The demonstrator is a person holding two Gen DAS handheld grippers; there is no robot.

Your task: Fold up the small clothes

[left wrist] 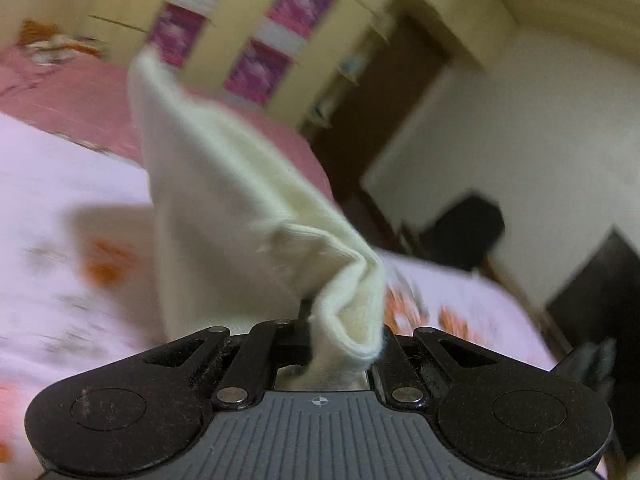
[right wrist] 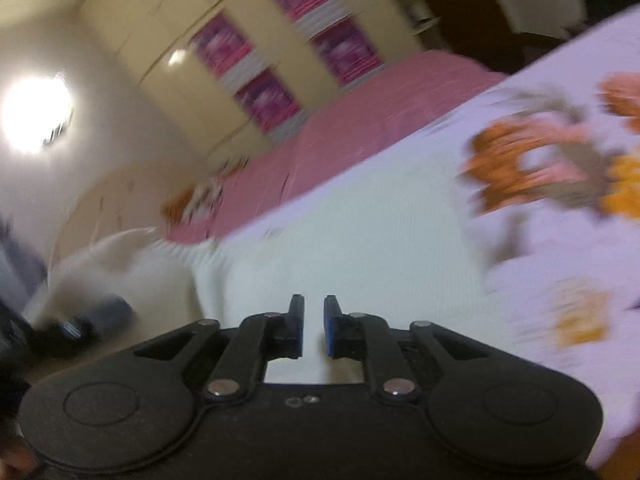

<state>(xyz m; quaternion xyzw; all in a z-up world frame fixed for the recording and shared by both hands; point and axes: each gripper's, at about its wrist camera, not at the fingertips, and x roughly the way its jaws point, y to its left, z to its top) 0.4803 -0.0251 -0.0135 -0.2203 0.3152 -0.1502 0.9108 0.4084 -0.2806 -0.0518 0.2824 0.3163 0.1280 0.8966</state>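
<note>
No legible text, label, brand or number in either view.

Left wrist view: only a small printed crosshair mark (left wrist: 319,401) on the grey ribbed housing (left wrist: 320,436), lower centre of frame (a sign, not lettering).

Right wrist view: nothing readable. Purple panels on the cream wardrobe (right wrist: 224,48), upper centre, are too blurred to tell whether they carry writing. The orange print on the bedspread (right wrist: 516,164), right of frame, is a smeared pattern.
</note>
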